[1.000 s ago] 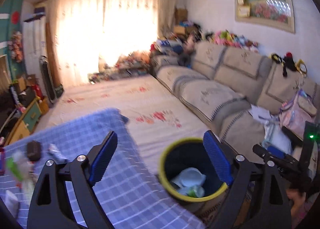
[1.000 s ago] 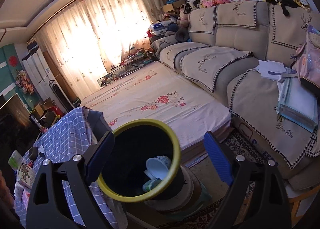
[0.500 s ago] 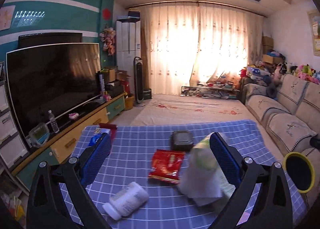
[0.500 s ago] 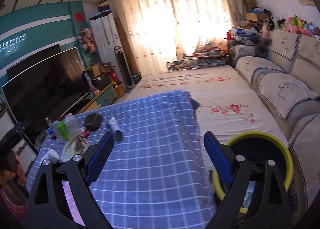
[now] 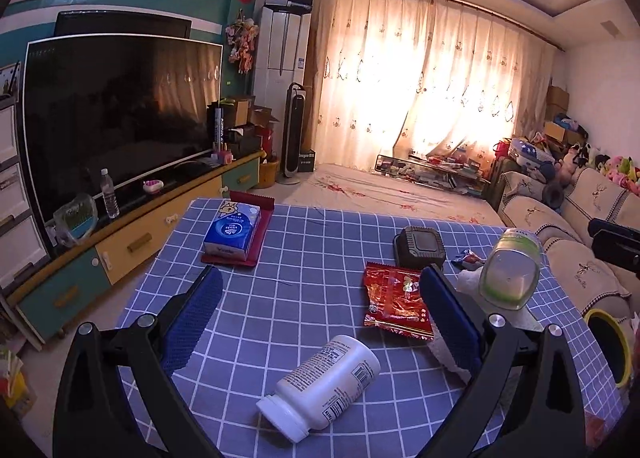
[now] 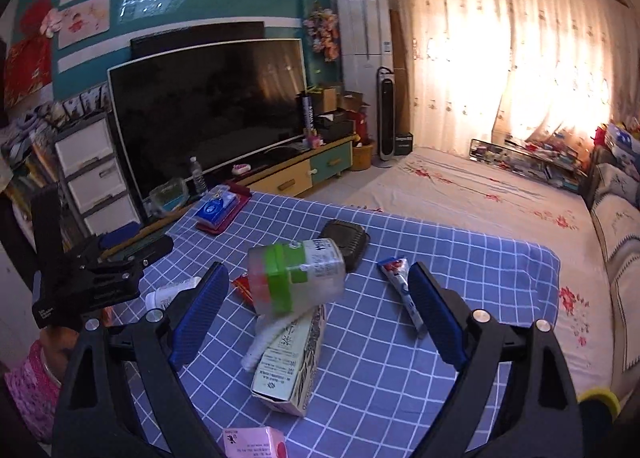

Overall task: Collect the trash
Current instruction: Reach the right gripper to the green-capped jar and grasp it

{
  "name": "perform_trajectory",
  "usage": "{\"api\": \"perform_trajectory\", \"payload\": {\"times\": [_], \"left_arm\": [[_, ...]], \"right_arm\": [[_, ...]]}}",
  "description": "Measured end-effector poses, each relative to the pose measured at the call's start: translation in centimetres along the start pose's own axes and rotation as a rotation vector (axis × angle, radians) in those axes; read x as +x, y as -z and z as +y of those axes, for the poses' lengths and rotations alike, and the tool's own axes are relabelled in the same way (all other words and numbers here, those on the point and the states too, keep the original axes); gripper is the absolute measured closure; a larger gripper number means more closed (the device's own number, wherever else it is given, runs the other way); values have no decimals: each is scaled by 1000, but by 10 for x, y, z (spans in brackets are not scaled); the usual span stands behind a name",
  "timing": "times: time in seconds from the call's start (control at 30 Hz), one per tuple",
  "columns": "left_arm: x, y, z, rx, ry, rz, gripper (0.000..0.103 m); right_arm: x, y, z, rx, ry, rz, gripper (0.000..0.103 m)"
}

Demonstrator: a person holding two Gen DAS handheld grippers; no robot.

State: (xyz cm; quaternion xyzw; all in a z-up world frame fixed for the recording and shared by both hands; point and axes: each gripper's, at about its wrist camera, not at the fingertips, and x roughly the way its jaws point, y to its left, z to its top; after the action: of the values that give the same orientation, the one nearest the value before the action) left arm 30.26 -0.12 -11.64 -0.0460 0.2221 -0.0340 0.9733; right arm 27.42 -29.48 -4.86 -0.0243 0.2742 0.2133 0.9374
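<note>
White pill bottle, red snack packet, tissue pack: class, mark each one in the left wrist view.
White pill bottle [image 5: 326, 386], left wrist view, on its label.
Red snack packet [image 5: 394, 300], left wrist view, mid-wrapper.
Tissue pack [image 5: 232, 231], left wrist view, on its blue top face.

My left gripper [image 5: 320, 314] has matt black plastic arms, blue pads [image 5: 192, 322] with a rough dimpled grain, and shiny metal pivot bolts. At twelve o'clock the checked tablecloth [image 5: 312, 258] is woven cloth, matt. At six o'clock a white pill bottle [image 5: 320, 390] is smooth plastic with a paper label. At one o'clock the red snack wrapper [image 5: 396, 304] is crinkled glossy foil. At two o'clock a clear bottle [image 5: 510, 268] is frosted plastic. My right gripper [image 6: 316, 316] looks on a printed carton [image 6: 290, 364] of matt card.
</note>
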Motion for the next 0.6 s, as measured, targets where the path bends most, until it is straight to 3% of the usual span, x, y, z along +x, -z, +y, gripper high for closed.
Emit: {"api": "perform_trajectory", "payload": {"times": [0.17, 0.6], "left_arm": [[-7, -1, 0, 5, 25, -5, 6], [1, 6, -2, 21, 38, 24, 6]], "right_arm": [[22, -7, 8, -85, -60, 44, 12], [75, -6, 4, -70, -68, 113, 11]]}}
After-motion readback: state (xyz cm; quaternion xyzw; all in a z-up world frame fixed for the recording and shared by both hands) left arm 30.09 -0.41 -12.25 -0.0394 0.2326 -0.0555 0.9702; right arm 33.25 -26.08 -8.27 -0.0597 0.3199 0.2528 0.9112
